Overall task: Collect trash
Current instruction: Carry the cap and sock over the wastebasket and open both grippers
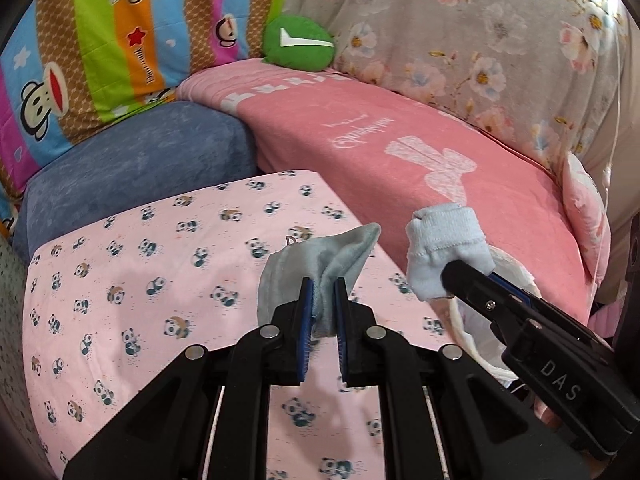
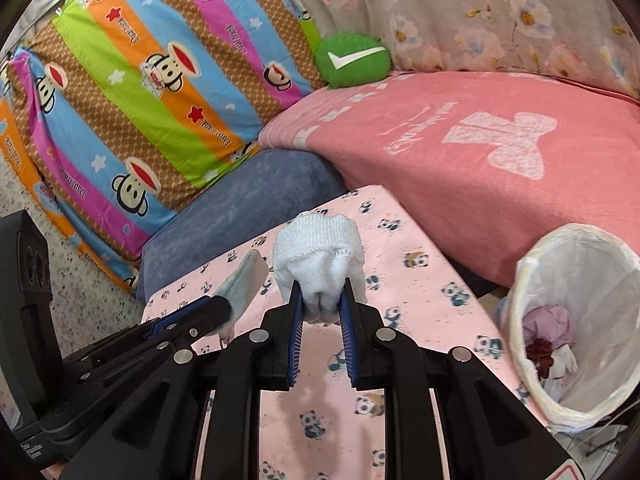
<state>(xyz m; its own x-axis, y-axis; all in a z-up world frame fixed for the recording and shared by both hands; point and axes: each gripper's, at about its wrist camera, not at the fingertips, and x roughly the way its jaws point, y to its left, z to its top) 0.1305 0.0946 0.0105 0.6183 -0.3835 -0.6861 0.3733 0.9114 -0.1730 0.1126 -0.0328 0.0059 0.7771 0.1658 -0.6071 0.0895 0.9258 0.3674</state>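
Note:
My left gripper is shut on a grey-blue sock and holds it above the pink panda-print cloth. My right gripper is shut on a white sock, held above the same cloth. In the left wrist view the right gripper comes in from the right with the white sock. In the right wrist view the left gripper shows at the left with the grey sock. A bin lined with a white bag stands at the right, with purple and red trash inside.
A pink blanket covers the sofa behind. A blue cushion lies at the left, a striped monkey-print pillow and a green round plush behind it. Floral fabric drapes at the back. Speckled floor is at the left.

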